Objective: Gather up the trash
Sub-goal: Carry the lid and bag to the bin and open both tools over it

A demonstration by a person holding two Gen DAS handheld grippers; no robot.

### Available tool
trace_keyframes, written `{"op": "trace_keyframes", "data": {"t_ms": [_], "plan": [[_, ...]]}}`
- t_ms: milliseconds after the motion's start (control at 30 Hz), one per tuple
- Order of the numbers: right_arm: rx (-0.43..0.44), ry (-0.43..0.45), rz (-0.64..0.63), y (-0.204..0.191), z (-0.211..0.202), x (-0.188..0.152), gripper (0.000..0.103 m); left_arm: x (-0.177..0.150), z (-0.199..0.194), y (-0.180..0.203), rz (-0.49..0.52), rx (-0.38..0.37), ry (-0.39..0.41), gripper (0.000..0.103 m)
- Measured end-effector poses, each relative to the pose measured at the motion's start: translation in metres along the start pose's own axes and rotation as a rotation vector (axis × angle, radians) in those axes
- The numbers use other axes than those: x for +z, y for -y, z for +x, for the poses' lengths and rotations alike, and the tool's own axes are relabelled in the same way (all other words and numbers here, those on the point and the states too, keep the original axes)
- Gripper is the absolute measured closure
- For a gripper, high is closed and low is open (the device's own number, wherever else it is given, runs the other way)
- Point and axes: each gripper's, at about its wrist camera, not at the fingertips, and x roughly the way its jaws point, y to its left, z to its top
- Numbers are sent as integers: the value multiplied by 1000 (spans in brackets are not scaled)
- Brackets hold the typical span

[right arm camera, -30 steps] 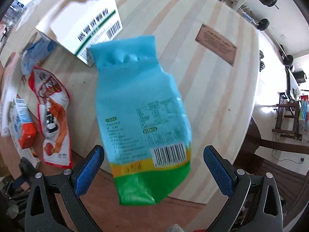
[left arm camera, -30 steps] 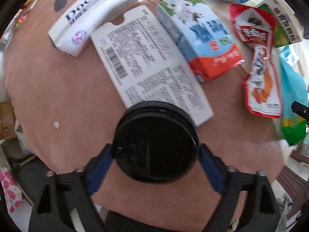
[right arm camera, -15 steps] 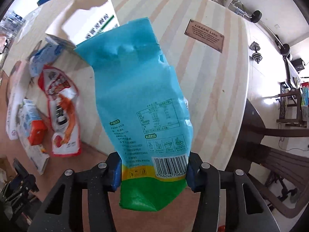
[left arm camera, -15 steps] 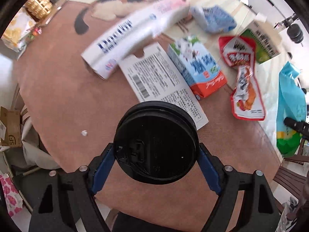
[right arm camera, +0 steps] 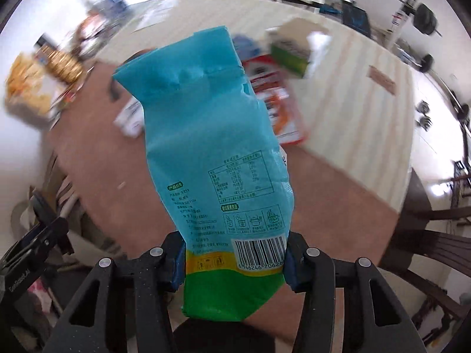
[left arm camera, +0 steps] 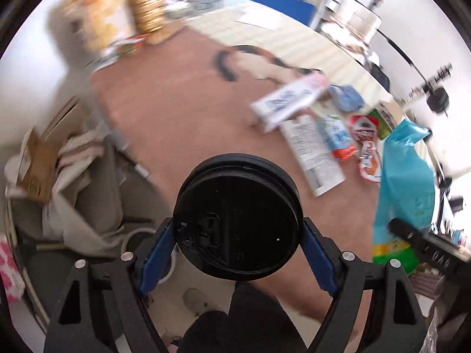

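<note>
My left gripper (left arm camera: pixel 237 248) is shut on a round black lid (left arm camera: pixel 237 217), its blue pads pressing both sides, held high above the table's near edge. My right gripper (right arm camera: pixel 234 260) is shut on a blue and green food bag (right arm camera: pixel 215 147) that stands upright between its pads, lifted off the table. The same bag (left arm camera: pixel 404 176) and the right gripper's body show at the right of the left wrist view. Left on the table are a white toothpaste box (left arm camera: pixel 290 100), a flat white card (left arm camera: pixel 313 153), a small milk carton (left arm camera: pixel 338 138) and a red snack packet (left arm camera: pixel 366 144).
A brown and striped round table (left arm camera: pixel 176 111) carries the litter. A green and white carton (right arm camera: pixel 290 50) lies far back. Cardboard and cloth bags (left arm camera: pixel 59 176) sit on the floor at left. Snack packs and a basket (left arm camera: pixel 123 14) stand at the table's far end. A dark chair (right arm camera: pixel 435 235) stands at right.
Both grippers have risen and pulled back from the table. The right gripper closed on the blue bag and lifted it. The left kept hold of the black lid.
</note>
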Motion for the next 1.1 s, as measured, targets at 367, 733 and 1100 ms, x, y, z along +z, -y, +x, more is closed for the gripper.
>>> {"op": "trace_keyframes", "data": {"t_ms": [367,733,1100], "plan": [[106,-273,-339,-228,125,-143,50,-120,46,-239,-381,95,-159,21],[55,-622,-464,-330,403,-240,49,-221,283,-380,-637,-30,-433,17],[-23,-674,-559,-375,556,-255,3,-257,396,-421,-691,35,-448,3]]}}
